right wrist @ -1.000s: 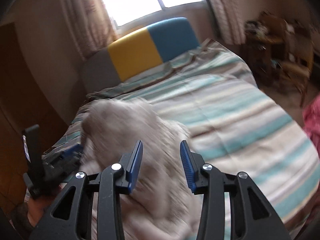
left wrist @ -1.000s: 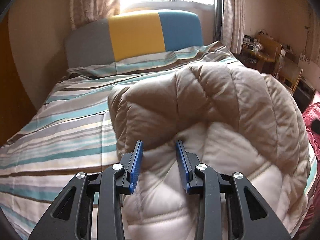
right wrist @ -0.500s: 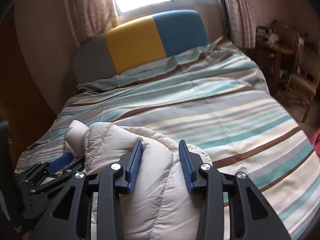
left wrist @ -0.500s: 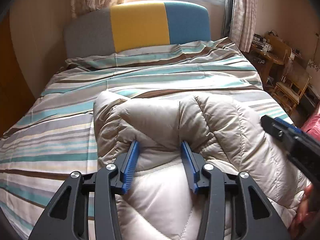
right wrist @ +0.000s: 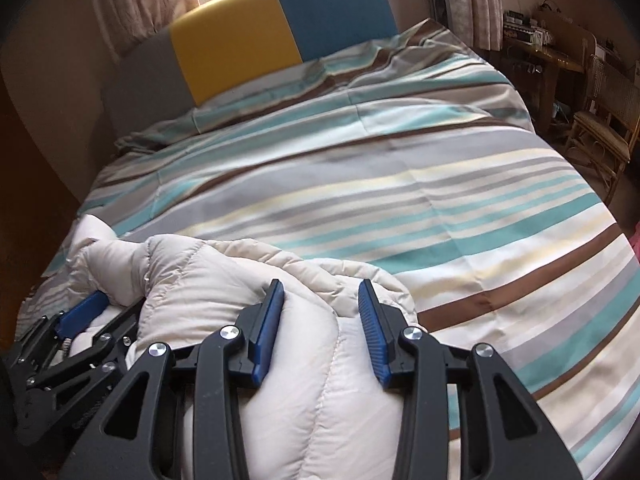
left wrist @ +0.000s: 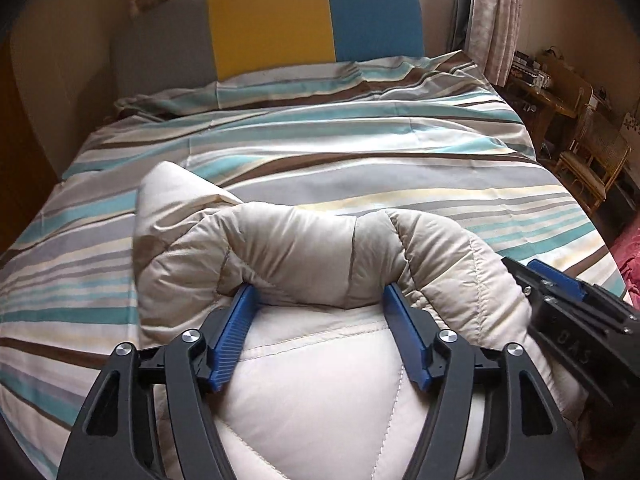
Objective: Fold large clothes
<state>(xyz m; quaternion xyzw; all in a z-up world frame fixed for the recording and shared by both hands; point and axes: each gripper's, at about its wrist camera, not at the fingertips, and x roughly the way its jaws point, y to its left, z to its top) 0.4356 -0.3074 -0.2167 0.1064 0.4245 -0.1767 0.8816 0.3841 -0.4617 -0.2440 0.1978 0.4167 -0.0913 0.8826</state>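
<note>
My left gripper [left wrist: 318,300] has just been opening, its fingers freeing the quilted jacket [left wrist: 304,248] folded near the bed's [left wrist: 360,152] foot edge. My right gripper [right wrist: 320,300] straddles a puffy fold there; I cannot tell whether it pinches.

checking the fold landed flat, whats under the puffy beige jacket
The beige quilted jacket lies on the striped duvet, which shows all around it. Whatever sits directly beneath the jacket is covered by its bulk.

Cream quilted puffer jacket [left wrist: 320,400] bunched in puffy heap at near end of striped bed [left wrist: 360,152], top edge rolled over, one corner poking up
</note>
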